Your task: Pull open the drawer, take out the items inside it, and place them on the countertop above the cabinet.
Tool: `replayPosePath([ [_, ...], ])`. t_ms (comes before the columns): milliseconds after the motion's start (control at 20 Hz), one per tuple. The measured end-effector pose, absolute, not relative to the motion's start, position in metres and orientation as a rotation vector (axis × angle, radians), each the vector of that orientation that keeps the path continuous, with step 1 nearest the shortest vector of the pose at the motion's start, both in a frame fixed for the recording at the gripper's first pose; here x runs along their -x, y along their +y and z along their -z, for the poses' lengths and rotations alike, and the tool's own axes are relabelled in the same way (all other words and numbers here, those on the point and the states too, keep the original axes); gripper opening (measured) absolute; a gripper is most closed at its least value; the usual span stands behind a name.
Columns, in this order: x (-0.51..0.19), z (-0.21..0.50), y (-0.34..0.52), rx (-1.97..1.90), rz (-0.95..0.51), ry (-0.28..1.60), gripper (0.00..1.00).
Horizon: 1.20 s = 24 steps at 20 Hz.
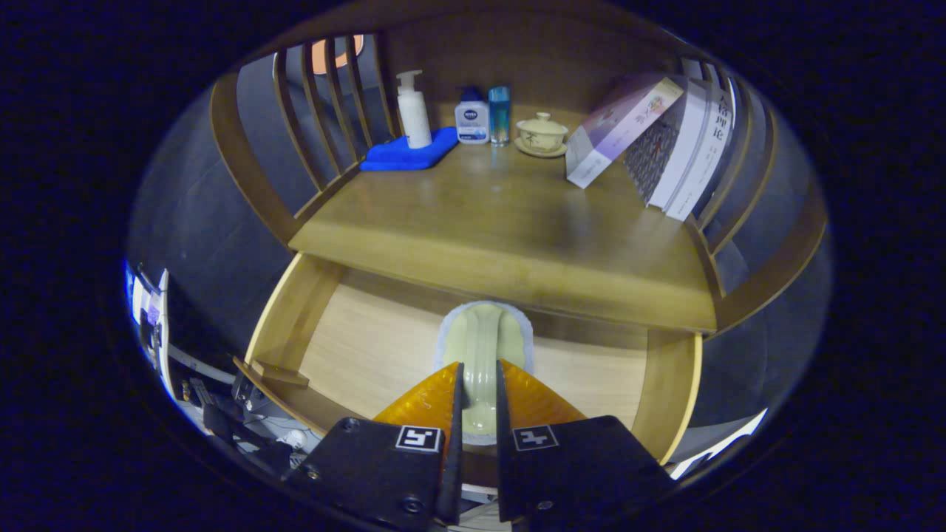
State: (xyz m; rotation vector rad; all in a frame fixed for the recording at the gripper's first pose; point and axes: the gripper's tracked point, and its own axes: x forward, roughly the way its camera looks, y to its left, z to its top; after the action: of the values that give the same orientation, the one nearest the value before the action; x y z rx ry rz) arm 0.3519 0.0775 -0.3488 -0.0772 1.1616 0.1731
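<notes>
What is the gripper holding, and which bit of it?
The gripper is shut on a pale green brush with a fluffy white edge, pinching its near end between both fingers. The rest of it sticks out over the open drawer.

A white pump bottle (413, 111) stands on a folded blue cloth (409, 154) at eleven o'clock. Toward twelve sit a small white-and-blue bottle (471, 122) and a blue glass (499, 114), then a lidded cup (542, 133) on its saucer. At one o'clock, several books (650, 140) lean rightward against the wooden slats (728, 185).
</notes>
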Motion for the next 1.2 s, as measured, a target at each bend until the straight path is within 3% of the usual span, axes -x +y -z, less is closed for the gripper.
replayPosePath([
  [500,-0.385,0.311,0.081,0.057,-0.152,1.038,0.22],
  [1200,-0.483,0.33,0.085,0.005,-0.096,0.985,0.22],
])
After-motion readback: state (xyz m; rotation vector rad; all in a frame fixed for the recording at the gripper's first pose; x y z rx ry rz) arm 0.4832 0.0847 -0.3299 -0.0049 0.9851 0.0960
